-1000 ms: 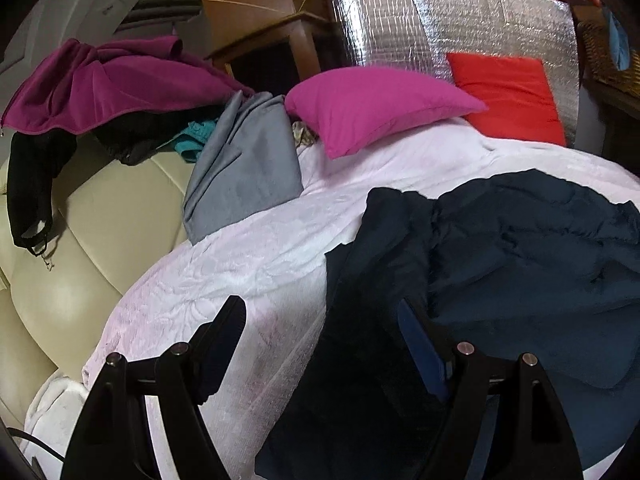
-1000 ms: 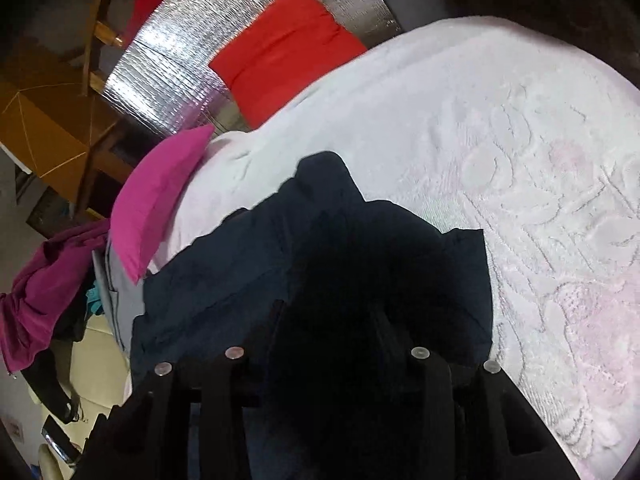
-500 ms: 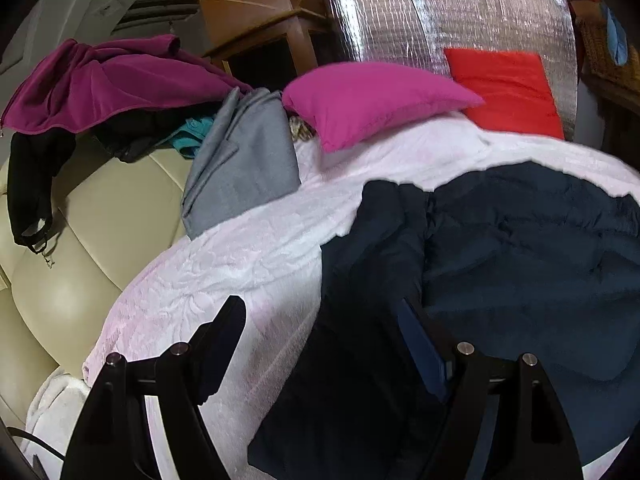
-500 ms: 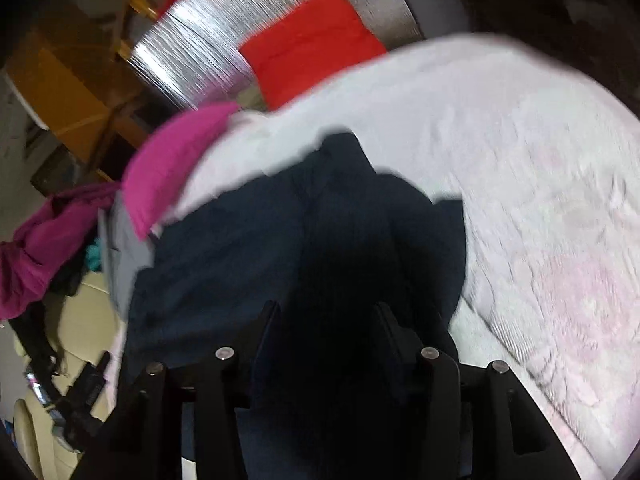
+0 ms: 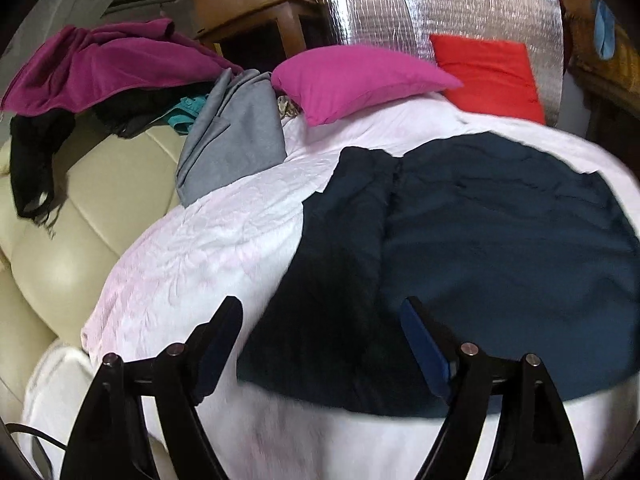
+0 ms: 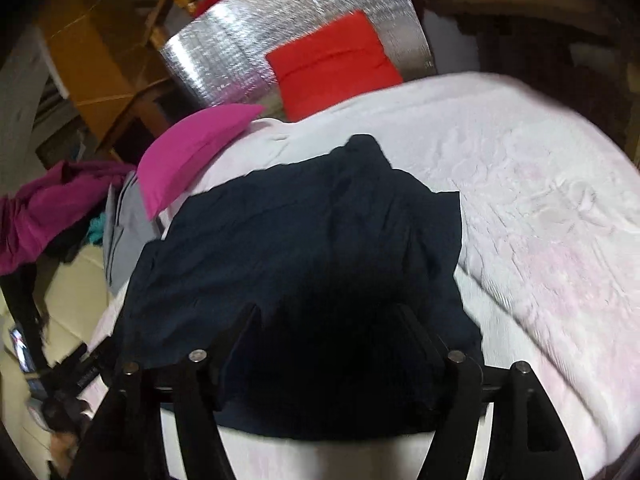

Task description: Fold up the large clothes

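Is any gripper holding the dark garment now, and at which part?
Neither. The left gripper is open above the dark garment. The right gripper has just been opening; its jaws stand apart over the cloth.

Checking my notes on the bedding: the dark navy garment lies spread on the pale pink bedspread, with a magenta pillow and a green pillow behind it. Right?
One detail is off: the second pillow is red, not green. The left wrist view shows it against the silver foil panel, beside the magenta pillow. The dark navy garment does lie spread on the pale pink bedspread.
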`<action>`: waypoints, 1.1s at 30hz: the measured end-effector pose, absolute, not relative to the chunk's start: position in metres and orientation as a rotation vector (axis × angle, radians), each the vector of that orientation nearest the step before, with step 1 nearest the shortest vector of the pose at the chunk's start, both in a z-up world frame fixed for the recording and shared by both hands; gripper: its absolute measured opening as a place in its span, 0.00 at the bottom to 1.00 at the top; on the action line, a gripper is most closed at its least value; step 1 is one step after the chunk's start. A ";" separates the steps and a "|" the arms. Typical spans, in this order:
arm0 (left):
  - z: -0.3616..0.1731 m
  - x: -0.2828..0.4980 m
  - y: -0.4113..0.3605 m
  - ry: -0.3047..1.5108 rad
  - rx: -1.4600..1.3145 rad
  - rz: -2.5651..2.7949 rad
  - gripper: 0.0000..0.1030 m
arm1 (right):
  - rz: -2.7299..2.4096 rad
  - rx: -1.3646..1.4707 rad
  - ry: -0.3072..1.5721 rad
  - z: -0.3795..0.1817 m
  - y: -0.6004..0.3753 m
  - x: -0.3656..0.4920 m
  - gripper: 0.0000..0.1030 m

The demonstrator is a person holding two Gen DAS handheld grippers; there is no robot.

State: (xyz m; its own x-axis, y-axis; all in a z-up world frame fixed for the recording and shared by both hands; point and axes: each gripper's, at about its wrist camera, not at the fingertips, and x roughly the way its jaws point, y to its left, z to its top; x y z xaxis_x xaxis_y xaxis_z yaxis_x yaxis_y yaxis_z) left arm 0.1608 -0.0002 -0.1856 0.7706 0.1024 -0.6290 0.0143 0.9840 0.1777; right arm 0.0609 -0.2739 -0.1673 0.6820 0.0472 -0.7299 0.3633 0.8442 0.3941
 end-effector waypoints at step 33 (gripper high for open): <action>0.001 -0.104 0.031 0.269 0.099 0.044 0.99 | -0.138 0.310 0.637 0.039 -0.129 -0.124 0.78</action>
State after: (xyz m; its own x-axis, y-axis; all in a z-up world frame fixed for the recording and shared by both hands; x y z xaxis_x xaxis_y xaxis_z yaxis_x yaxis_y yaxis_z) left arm -0.1039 0.0315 0.0012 0.9632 0.0564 -0.2628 -0.0299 0.9941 0.1039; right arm -0.1241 -0.1289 0.0388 0.7970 -0.0316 -0.6032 0.2204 0.9450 0.2418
